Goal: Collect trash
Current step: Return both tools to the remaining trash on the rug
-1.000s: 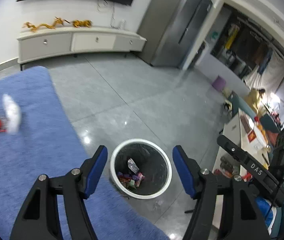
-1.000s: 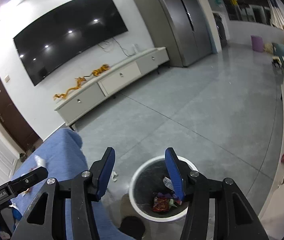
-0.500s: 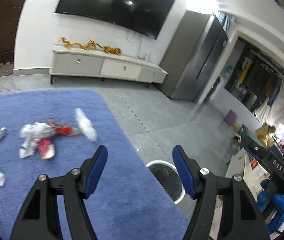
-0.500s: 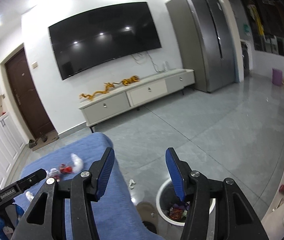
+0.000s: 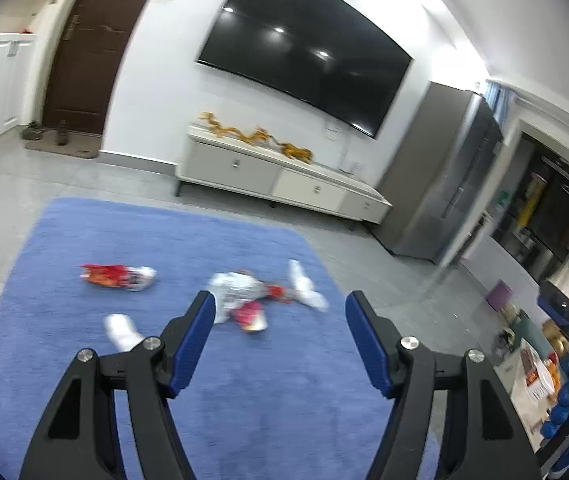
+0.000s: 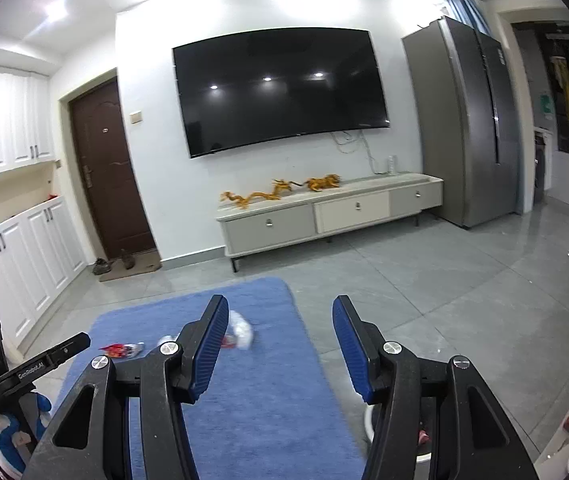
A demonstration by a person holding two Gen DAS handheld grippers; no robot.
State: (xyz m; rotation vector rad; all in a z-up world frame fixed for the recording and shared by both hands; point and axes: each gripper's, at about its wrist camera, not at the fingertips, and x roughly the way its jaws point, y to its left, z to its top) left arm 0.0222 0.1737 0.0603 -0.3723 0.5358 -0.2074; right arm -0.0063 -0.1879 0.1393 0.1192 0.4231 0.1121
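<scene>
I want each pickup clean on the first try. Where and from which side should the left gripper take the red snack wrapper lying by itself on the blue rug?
Grip the red snack wrapper across its narrow middle, coming from above. It lies flat and long on the blue rug, so fingers either side of its short width should pinch it; the left gripper is open and empty.

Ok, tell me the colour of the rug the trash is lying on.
The rug is plain blue, seen best in the left wrist view.

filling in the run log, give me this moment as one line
left hand-held gripper: open, empty | right hand-held gripper: open, empty | wrappers: on blue rug, uncollected | bin: rim beside rug
</scene>
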